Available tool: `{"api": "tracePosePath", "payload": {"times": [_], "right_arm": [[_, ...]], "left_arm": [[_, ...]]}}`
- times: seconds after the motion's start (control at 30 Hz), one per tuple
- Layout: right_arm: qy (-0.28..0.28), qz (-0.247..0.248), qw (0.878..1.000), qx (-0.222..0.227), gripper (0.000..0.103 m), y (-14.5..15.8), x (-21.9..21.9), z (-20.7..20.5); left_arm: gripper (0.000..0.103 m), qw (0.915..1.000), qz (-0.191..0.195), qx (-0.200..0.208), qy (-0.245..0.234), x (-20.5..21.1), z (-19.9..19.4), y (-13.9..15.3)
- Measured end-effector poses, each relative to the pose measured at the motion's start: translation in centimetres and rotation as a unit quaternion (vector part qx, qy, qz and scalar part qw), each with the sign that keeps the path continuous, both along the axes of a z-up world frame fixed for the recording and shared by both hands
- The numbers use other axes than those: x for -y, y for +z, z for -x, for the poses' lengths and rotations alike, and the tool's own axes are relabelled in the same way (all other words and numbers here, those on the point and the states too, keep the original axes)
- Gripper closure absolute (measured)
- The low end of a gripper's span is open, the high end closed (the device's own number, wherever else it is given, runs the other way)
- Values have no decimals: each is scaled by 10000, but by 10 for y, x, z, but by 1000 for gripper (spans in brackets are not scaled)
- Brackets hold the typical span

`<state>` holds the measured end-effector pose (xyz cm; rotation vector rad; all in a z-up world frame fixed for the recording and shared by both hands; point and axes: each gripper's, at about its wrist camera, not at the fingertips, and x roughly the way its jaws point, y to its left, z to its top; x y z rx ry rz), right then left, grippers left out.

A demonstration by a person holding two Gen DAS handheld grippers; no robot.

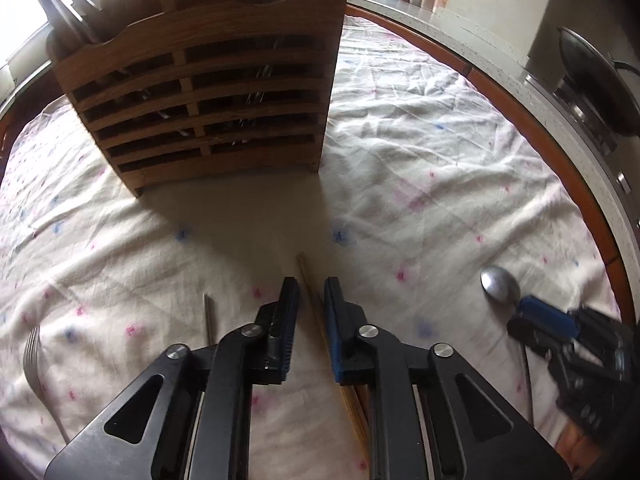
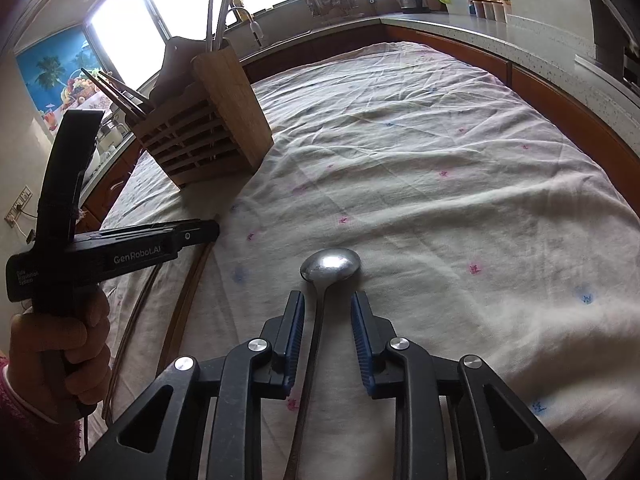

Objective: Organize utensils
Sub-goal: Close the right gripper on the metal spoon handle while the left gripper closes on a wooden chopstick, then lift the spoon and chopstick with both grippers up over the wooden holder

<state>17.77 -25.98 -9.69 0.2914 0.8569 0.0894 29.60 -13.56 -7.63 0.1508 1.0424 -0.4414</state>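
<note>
A wooden slatted utensil holder stands on the cloth ahead of my left gripper; it also shows in the right wrist view, with utensils standing in it. My left gripper is open, its fingers on either side of a wooden chopstick lying on the cloth. A metal chopstick and a fork lie to its left. My right gripper is open around the handle of a metal spoon, which also shows in the left wrist view.
The table carries a wrinkled white cloth with small pink and blue prints. A kitchen counter with a kettle, jars and bottles curves round the far and right sides. A pan with a lid sits on a stove at the right.
</note>
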Motion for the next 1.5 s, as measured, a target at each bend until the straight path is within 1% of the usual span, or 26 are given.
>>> {"api": "tracePosePath", "payload": {"times": [0.23, 0.37, 0.43, 0.5, 0.53, 0.6, 0.7, 0.73, 0.77, 0.8, 0.87, 1.03, 1.13, 1.2, 1.33, 1.5], "right_arm": [[30, 8, 10000, 11, 79, -1, 0, 1], [46, 23, 10000, 11, 79, -1, -1, 0], [61, 63, 10000, 1, 79, -1, -3, -1], [81, 122, 9999, -13, 79, -1, -4, -2], [99, 167, 9998, -19, 79, -1, -6, -2], [130, 272, 9995, -13, 79, -1, -8, -3], [160, 458, 9988, 2, 79, -1, -13, -3], [157, 536, 9984, -1, 83, -1, -14, -3], [131, 656, 9978, -18, 93, -1, -16, -3], [132, 667, 9977, -30, 96, 0, -16, -3], [161, 468, 9988, -56, 99, 0, -13, -3], [215, 303, 9992, 113, 99, 10, -15, 7], [272, 128, 9991, 294, 99, 24, -16, 13], [295, 104, 9986, 437, 99, 36, -18, 17], [330, -26, 9966, 750, 99, 60, -19, 25], [392, -105, 9929, 1115, 99, 88, -23, 35]], "left_arm": [[92, 9999, -101, -40, -19, -23, 29, 2], [91, 9999, -152, -1, 55, -22, 31, 1], [91, 9994, -323, 83, 32, -17, 33, 2], [90, 9981, -566, 253, -20, -9, 38, 1], [90, 9975, -629, 320, -26, -8, 40, 1], [91, 9972, -626, 406, -21, -8, 42, 0], [93, 9979, -492, 427, 10, -12, 42, 0], [94, 9983, -432, 399, 28, -14, 43, 0], [97, 9988, -333, 347, 36, -16, 44, 0], [98, 9993, -211, 300, 37, -18, 45, 1], [98, 9995, -31, 309, 86, -23, 50, 6], [98, 9976, 463, 462, 221, -47, 68, 34], [98, 9948, 746, 630, 299, -58, 78, 56], [98, 9925, 912, 742, 345, -66, 85, 69], [98, 9879, 1110, 985, 449, -80, 96, 95], [98, 9819, 1342, 1225, 530, -98, 111, 119]]}}
